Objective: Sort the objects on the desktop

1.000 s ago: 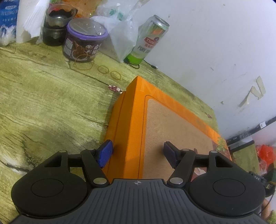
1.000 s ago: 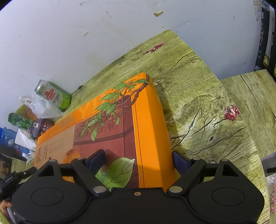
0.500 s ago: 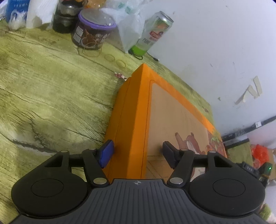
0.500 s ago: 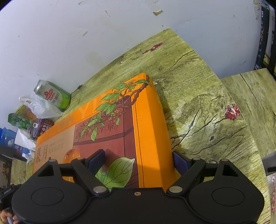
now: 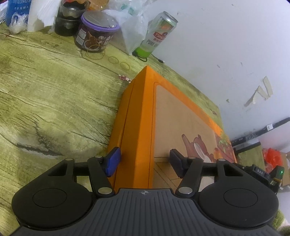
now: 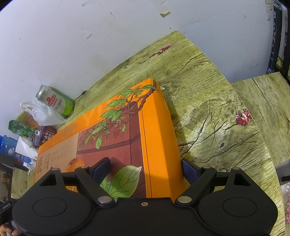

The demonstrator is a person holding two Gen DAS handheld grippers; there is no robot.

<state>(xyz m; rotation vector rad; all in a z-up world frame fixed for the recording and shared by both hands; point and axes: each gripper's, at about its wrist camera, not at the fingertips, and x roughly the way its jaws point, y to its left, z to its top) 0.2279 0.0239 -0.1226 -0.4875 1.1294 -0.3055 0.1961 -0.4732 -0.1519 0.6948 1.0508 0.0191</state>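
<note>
A large flat orange gift box (image 5: 181,118) lies on the green wood-print table, its lid printed with leaves and a branch (image 6: 112,143). My left gripper (image 5: 145,162) straddles the box's left end. Its blue pad (image 5: 113,161) stands beside the side wall and the other pad (image 5: 176,163) hovers over the lid; the jaws are closing with that edge between them. My right gripper (image 6: 145,170) straddles the box's right end, jaws wide. One of its pads (image 6: 101,169) sits over the lid and the other (image 6: 189,171) is close beside the outer wall.
Against the white wall stand a green beer can (image 5: 157,34), a plastic bag (image 5: 130,27), a purple-lidded tub (image 5: 96,34), a dark jar (image 5: 68,20) and a blue pack (image 5: 17,10). Rubber bands (image 5: 117,61) lie near them. A second table (image 6: 268,109) adjoins on the right.
The left gripper's jaws have narrowed around the box's left edge, and its view has shifted so more of the lid shows. The right gripper and the box look unchanged.
</note>
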